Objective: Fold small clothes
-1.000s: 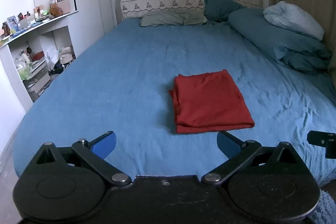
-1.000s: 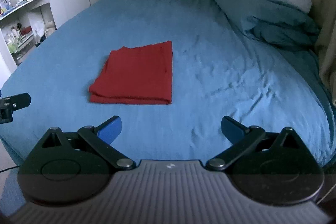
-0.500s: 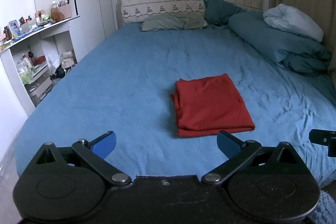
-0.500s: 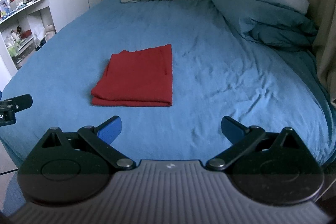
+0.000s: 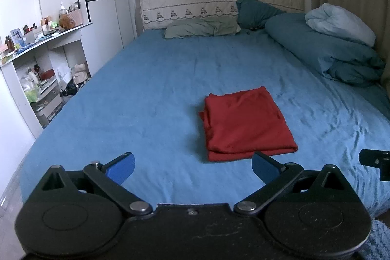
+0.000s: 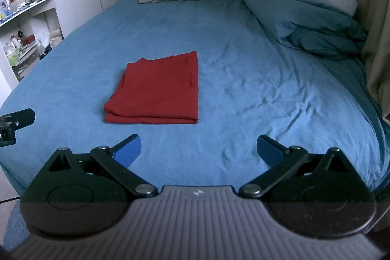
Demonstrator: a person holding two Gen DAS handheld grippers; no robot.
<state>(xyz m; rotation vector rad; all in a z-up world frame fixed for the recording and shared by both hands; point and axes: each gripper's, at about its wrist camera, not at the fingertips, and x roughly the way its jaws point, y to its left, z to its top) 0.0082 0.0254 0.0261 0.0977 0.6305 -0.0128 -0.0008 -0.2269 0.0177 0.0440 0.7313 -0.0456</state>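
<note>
We are holding our left gripper and right gripper wide open and empty, leaving the folded red cloth mid-frame flat and untouched.

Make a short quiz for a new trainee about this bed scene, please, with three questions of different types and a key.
1. True or false: the folded red cloth garment lies on the blue bed sheet, touched by no gripper.
2. Multiple choice: the left hand-held gripper is A) shut on the garment, B) open and empty, C) out of view.
3. Fill in: in the right wrist view, the garment lies to the ___ of the open right hand-held gripper.

Key: 1 true; 2 B; 3 left.
</note>
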